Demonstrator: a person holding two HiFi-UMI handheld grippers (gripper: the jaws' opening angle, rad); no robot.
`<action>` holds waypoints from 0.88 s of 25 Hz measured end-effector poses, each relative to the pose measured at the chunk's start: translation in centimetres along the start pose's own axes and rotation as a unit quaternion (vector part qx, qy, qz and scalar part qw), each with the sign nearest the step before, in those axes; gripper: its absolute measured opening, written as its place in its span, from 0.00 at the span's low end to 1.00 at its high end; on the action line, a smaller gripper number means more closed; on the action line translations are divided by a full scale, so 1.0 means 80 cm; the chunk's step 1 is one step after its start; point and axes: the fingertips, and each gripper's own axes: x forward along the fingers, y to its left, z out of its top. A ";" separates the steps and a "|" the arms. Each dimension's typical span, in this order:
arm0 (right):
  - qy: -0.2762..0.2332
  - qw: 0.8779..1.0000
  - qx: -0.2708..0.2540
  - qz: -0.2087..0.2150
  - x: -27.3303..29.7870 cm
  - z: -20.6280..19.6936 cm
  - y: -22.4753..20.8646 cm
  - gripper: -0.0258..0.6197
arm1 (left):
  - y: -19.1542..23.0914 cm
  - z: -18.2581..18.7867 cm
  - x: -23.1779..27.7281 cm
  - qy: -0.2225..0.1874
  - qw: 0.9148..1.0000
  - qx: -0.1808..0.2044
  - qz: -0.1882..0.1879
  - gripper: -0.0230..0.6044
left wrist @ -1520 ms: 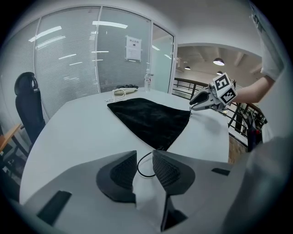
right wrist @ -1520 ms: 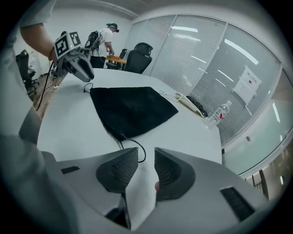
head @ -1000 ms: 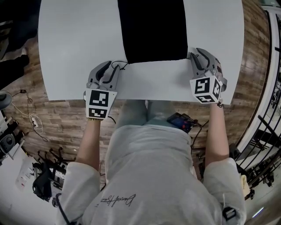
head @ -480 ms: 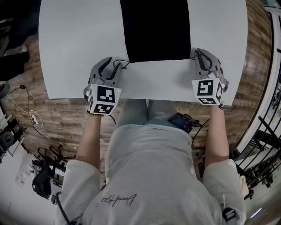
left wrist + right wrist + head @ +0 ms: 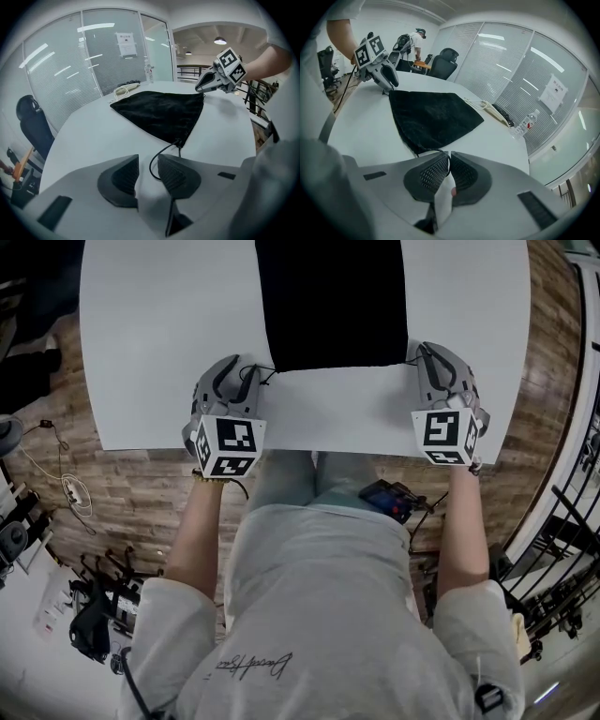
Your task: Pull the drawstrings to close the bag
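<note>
A flat black drawstring bag [image 5: 333,301] lies on the white table [image 5: 159,343]. My left gripper [image 5: 236,379] sits at the bag's near left corner. In the left gripper view it [image 5: 148,171] is open, having just widened, and the left drawstring loop [image 5: 157,159] lies loose between the pads. My right gripper [image 5: 422,354] is at the near right corner. In the right gripper view its jaws [image 5: 448,168] have just been closing and now pinch the right drawstring [image 5: 437,151] that comes out of the bag [image 5: 431,117].
A water bottle [image 5: 525,125] and a power strip with its cord [image 5: 492,110] sit at the table's far side. Office chairs [image 5: 33,126] stand beside the table, and a person [image 5: 415,42] stands in the background. The near table edge [image 5: 319,448] is just behind both grippers.
My left gripper has rolled and shifted slightly right toward the bag's corner. The right gripper has stayed in place at the other corner.
</note>
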 end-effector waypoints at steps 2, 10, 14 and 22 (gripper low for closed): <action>-0.001 1.000 0.003 0.000 -0.001 0.000 0.000 0.09 | 0.006 0.000 0.000 -0.004 1.000 -0.006 0.018 0.25; 0.000 1.000 0.020 -0.002 -0.003 -0.003 0.003 0.09 | 0.024 0.012 0.004 -0.038 0.997 -0.011 0.064 0.24; 0.000 1.000 0.024 -0.003 -0.004 -0.001 0.005 0.09 | 0.041 0.030 0.009 -0.064 0.994 -0.026 0.090 0.18; -0.001 0.999 0.036 -0.005 -0.007 -0.005 0.014 0.09 | 0.053 0.044 0.007 -0.090 0.988 -0.039 0.121 0.08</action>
